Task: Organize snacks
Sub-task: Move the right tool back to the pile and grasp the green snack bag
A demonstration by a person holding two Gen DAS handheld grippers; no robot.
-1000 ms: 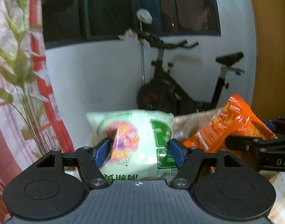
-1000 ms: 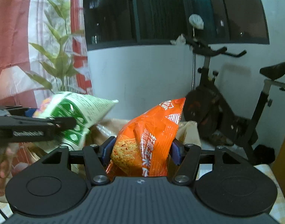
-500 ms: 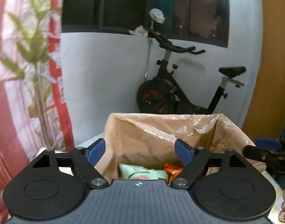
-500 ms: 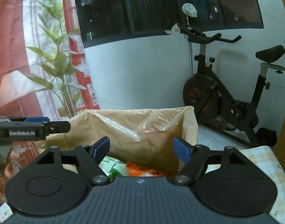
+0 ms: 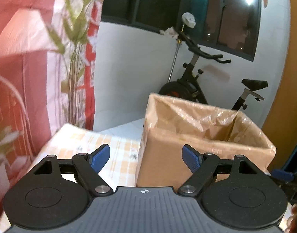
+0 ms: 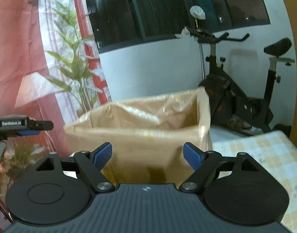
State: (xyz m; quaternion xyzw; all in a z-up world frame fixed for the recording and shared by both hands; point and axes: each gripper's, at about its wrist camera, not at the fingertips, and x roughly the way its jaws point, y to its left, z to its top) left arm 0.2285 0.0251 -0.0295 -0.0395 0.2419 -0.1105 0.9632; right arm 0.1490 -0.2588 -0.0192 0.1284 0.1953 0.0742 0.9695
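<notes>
A brown cardboard box lined with clear plastic stands on the checked tablecloth. From this low angle its inside floor is hidden, and no snack bag shows in either view. My left gripper is open and empty, level with the box's near left corner and a short way back from it. My right gripper faces the near wall of the box; its jaws are opening with nothing between them. The left gripper also shows side-on at the left edge of the right wrist view.
A black exercise bike stands behind the box against the white wall. A leafy plant and a red and pink curtain are on the left. The checked tablecloth extends to the right of the box. A wooden panel rises on the right.
A second ago the left gripper held a green and white bag and the right an orange bag. Both let go, the bags dropped into the box, and both grippers drew back.
</notes>
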